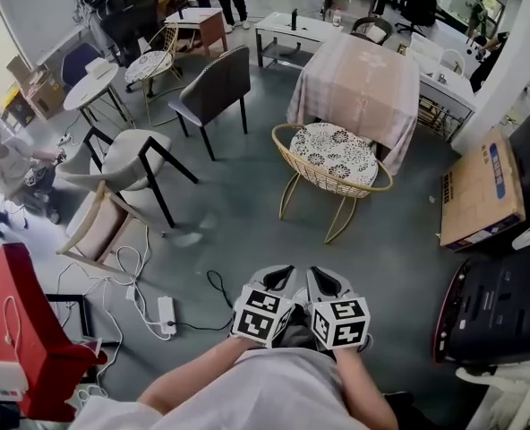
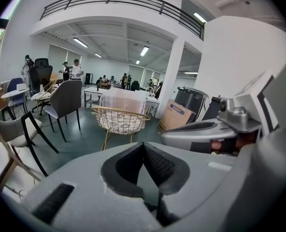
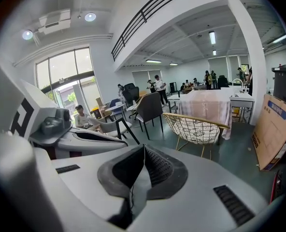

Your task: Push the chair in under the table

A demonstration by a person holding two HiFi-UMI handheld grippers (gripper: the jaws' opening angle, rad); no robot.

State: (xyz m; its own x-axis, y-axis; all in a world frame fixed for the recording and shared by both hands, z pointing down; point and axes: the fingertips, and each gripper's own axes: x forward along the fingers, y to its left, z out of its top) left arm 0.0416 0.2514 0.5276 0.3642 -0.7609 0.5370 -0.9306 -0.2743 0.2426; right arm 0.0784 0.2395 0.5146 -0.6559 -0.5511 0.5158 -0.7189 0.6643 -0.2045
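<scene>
at the lower middle of the head view the left hand-held gripper (image 1: 280,273) has its jaws pressed together with nothing between them, and just beside it the right hand-held gripper (image 1: 324,277) is closed the same way and also empty. both point up the frame towards the gold wire-frame chair (image 1: 332,155) with a round black-and-white patterned cushion, which stands on the grey floor (image 1: 247,213) right of centre, well apart from both hand-held grippers. its seat is pulled out in front of the desk (image 1: 363,79) draped in a pale pink cloth at the upper right, with only its far edge close to the hanging cloth. the step in hand looks like the approach, with the chair not yet touched. the next move likely calls for setting both closed tips against the near rim of the chair, spaced evenly, then pushing straight towards the desk so that the thin legs slide without the chair twisting or snagging the cloth.
</scene>
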